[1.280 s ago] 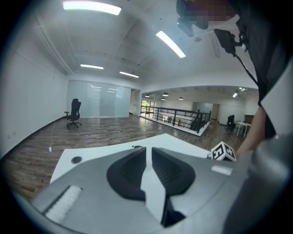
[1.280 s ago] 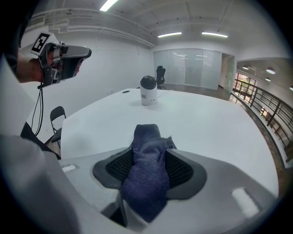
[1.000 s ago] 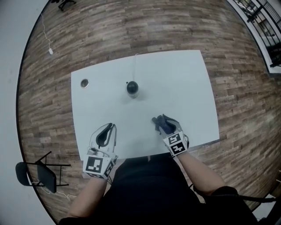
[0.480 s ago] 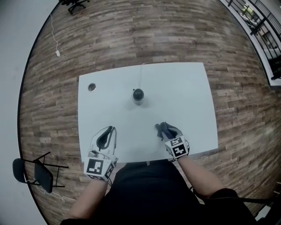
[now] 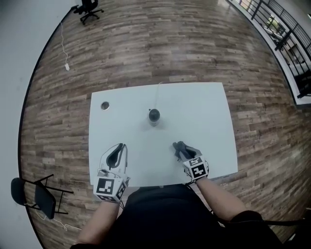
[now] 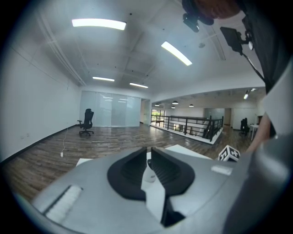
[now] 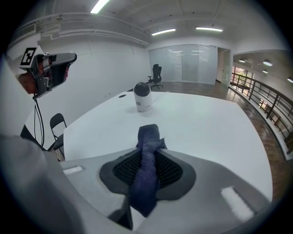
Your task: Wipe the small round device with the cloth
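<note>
The small round device (image 5: 154,116), with a black dome on a white body, stands upright in the middle of the white table (image 5: 209,112); it also shows in the right gripper view (image 7: 143,97). My right gripper (image 5: 181,148) sits near the front edge, right of centre. Its jaws have just been closing on the dark blue cloth (image 7: 147,160), which is pinched between the pads and sticks out past the tips. My left gripper (image 5: 116,154) hovers at the front left with its pads (image 6: 132,171) nearly together and nothing between them. The device stands well beyond both grippers.
A thin cable (image 5: 158,95) runs from the device to the table's far edge. A round grommet hole (image 5: 105,105) sits near the far left corner. A black folding chair (image 5: 36,194) stands on the wood floor at the left, and an office chair (image 5: 90,7) is far off.
The head view has shifted, so the table and device sit lower in the picture. Both grippers keep roughly their places near the front edge. The cloth stays in the right gripper.
</note>
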A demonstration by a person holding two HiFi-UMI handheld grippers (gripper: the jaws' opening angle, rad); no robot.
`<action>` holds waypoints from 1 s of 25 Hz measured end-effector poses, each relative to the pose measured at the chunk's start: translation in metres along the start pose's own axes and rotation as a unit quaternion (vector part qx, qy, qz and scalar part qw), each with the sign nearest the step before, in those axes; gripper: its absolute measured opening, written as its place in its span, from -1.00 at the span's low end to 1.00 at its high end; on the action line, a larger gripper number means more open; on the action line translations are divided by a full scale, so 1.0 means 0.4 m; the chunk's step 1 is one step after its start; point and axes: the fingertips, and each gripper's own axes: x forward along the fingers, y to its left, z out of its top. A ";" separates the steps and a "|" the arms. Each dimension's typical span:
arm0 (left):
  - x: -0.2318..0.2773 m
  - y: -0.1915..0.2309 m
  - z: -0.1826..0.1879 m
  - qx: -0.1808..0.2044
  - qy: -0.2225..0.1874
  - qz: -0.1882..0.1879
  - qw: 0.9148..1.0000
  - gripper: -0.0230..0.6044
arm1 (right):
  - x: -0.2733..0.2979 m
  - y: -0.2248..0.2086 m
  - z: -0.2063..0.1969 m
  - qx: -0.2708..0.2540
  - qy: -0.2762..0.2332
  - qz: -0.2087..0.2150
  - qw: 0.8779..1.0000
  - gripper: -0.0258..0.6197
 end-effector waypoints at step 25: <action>0.034 0.037 0.081 0.016 -0.049 -0.011 0.999 -0.91 | -0.041 -0.001 0.337 -0.044 -0.119 -0.011 0.992 -0.63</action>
